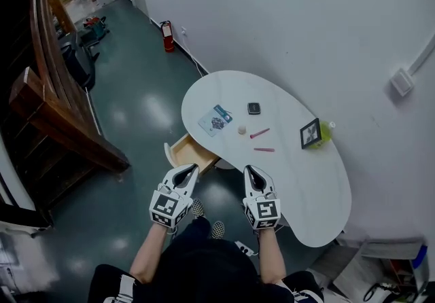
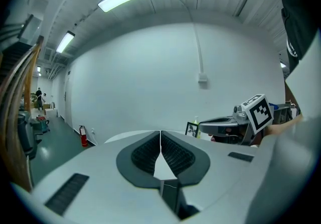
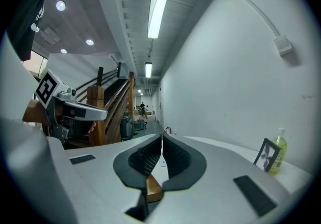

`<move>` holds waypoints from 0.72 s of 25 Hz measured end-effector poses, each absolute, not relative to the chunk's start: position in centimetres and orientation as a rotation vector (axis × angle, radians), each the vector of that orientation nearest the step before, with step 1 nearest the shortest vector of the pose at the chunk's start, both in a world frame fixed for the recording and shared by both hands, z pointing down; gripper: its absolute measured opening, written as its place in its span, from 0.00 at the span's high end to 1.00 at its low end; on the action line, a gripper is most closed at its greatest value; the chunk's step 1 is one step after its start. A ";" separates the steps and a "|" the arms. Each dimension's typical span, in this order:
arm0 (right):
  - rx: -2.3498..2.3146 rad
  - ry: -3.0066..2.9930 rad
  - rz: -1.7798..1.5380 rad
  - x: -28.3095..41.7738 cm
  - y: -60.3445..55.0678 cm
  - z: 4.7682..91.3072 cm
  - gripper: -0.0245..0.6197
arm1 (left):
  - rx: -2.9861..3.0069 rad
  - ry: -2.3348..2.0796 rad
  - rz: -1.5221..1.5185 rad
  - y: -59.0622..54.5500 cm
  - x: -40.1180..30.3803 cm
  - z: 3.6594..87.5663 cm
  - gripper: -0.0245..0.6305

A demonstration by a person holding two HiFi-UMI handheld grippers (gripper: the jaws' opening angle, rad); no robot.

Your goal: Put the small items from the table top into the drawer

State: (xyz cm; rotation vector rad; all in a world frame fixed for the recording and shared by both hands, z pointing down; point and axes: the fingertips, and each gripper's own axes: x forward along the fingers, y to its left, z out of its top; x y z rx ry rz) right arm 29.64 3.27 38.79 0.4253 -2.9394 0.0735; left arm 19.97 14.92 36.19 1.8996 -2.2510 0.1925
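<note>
We see a white tabletop (image 1: 299, 179), a pink pen (image 1: 259, 133), a pale wooden drawer (image 1: 189, 151) and a red fire extinguisher (image 1: 167, 36).

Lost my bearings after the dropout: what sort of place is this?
Probably an office or workshop hall, not a home: glossy green floor, a wooden staircase, a fire extinguisher by the wall, and a white table.
</note>
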 end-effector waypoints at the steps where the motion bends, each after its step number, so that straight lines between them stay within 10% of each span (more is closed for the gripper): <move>1: 0.430 -2.934 0.069 29.0 3.0 38.9 0.91 | 1.900 -2.247 0.191 14.6 19.3 36.3 0.93; 18: 0.537 -2.832 0.033 18.2 -0.7 40.8 0.91 | 1.971 -2.156 0.182 10.7 8.4 38.4 0.93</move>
